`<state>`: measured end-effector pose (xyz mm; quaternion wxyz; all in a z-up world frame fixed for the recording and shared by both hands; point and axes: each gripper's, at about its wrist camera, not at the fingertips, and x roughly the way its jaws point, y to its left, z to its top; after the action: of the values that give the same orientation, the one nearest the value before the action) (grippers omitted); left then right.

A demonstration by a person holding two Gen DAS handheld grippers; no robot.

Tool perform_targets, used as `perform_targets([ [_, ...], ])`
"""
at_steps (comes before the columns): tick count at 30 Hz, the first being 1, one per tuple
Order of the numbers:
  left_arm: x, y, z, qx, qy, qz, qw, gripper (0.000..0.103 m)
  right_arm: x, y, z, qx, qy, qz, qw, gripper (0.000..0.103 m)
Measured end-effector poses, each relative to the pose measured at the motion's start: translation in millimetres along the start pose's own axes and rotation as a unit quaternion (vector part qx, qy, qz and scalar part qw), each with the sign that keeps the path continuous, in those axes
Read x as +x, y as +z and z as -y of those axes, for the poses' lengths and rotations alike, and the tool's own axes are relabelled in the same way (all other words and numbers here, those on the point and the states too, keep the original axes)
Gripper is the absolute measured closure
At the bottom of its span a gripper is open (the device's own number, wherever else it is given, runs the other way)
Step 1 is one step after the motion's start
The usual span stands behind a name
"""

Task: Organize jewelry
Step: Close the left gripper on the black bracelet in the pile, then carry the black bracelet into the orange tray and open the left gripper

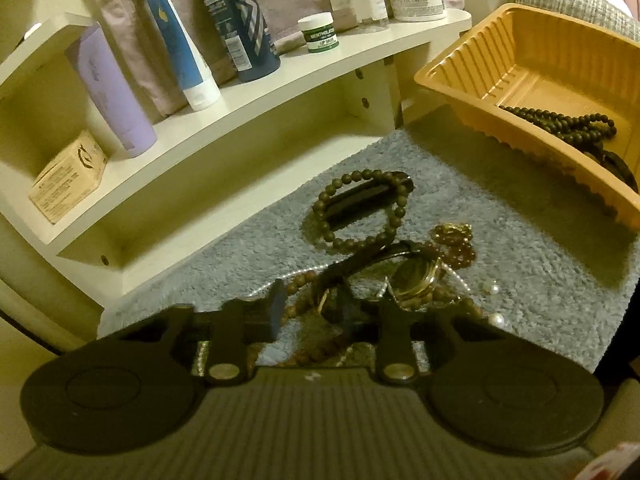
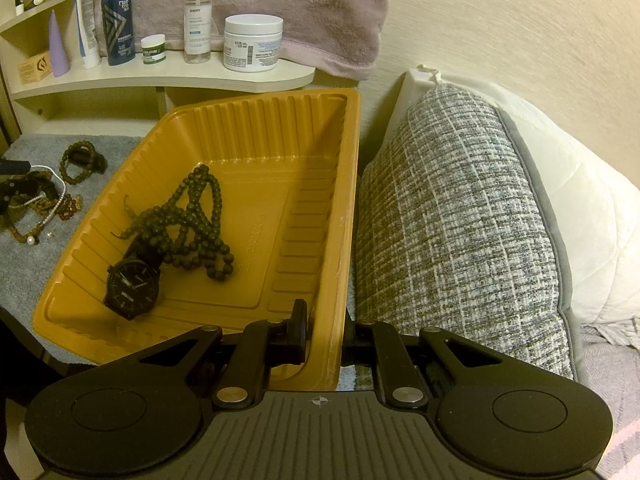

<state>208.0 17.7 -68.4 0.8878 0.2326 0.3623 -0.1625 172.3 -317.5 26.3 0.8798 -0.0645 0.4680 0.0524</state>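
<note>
My left gripper [image 1: 313, 306] is low over a jewelry pile on the grey mat [image 1: 224, 264], its jaws narrow. They are shut on the black strap [image 1: 332, 280] of a gold watch [image 1: 416, 280], and a strand of brown beads [image 1: 298, 286] crowds in beside the strap. A brown bead bracelet [image 1: 360, 212] lies just beyond, with amber beads [image 1: 456, 240] and pearls [image 1: 491, 289] to the right. My right gripper [image 2: 324, 336] is shut on the near rim of the orange tray [image 2: 240, 120]. The tray holds a dark bead necklace [image 2: 196, 220] and a black watch [image 2: 134, 280].
A cream shelf [image 1: 248, 92] behind the mat carries bottles, tubes, jars and a small box. A pink towel [image 2: 320, 20] hangs on the wall. A grey woven pillow [image 2: 452, 220] and a white one press against the tray's right side.
</note>
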Motion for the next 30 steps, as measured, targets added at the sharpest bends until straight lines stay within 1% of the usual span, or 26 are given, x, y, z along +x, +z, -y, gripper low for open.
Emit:
perform_targets([
  [1,-0.4,0.5,-0.4,0.001,-0.003,-0.001,1.0000,0.093,0.1,-0.1,0.2,0.000,0.000,0.000,1.000,0.090],
  [2,-1.3,1.2,-0.7,0.000,-0.004,-0.002,1.0000,0.095,0.1,-0.1,0.0,0.000,0.000,0.000,1.000,0.090],
  [5,-5.2,3.8,-1.5,0.001,-0.006,0.000,1.0000,0.095,0.3,-0.2,0.5,0.000,0.000,0.000,1.000,0.090],
  [15,-27.4,14.3,-8.1,0.008,0.012,0.033,0.9994,0.095,0.7,-0.4,0.7,-0.001,0.000,0.001,1.000,0.090],
  [20,-37.4,18.9,-12.6,0.016,0.031,0.045,0.9984,0.095,0.3,-0.6,0.4,-0.002,0.000,0.001,1.000,0.090],
  [26,-48.9,27.9,-15.7,0.014,0.029,0.059,0.9977,0.095,0.3,-0.4,0.1,-0.003,0.000,0.002,1.000,0.090],
  [30,-56.0,36.2,-9.9,0.014,0.018,0.068,0.9974,0.095,0.1,-0.4,0.1,-0.002,0.000,0.002,1.000,0.090],
])
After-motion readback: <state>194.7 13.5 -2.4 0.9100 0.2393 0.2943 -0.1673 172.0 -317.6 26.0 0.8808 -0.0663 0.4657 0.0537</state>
